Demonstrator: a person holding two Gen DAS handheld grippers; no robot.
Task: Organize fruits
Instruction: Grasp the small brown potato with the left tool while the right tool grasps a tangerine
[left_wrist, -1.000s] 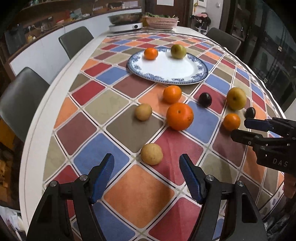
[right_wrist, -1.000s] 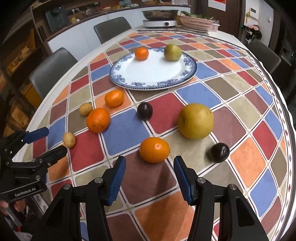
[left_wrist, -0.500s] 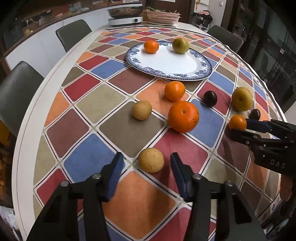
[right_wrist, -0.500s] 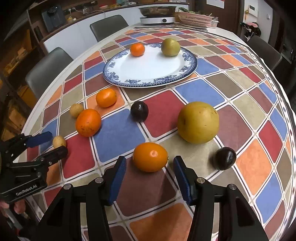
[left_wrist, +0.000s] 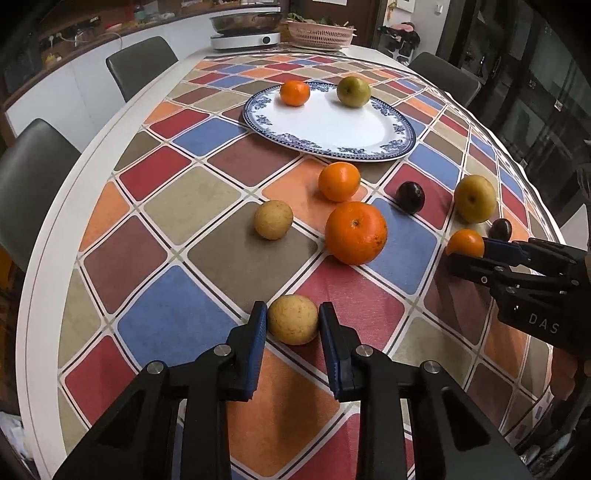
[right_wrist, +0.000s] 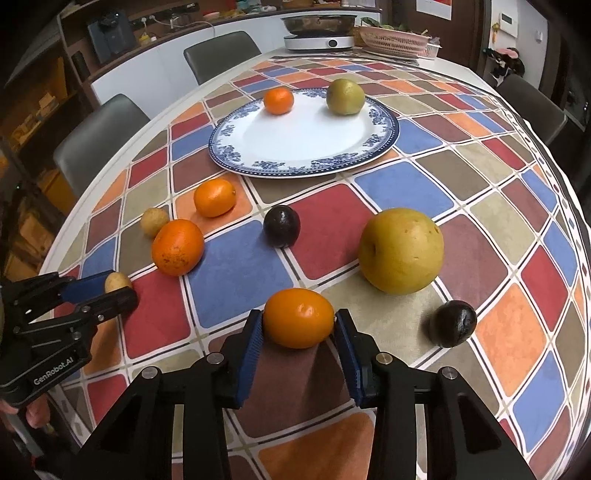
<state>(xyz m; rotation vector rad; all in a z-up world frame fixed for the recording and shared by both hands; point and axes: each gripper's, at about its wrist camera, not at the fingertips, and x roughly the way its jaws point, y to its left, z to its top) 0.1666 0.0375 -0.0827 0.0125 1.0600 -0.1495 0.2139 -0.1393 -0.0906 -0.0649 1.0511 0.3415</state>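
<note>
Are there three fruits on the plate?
No, the plate holds only two: a small orange and a greenish pear.

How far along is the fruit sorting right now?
Done: a small orange and a green fruit sit on the plate. In hand: left gripper closes around a tan fruit; right gripper around a mandarin. Six more fruits wait on the tablecloth.

The left gripper (left_wrist: 293, 324) is pinching a tan fruit (left_wrist: 292, 319) on the table (left_wrist: 48, 280), pads touching both sides. At right, the right gripper (left_wrist: 466, 254) is flanking a tangerine (left_wrist: 464, 242); contact is unclear.
</note>
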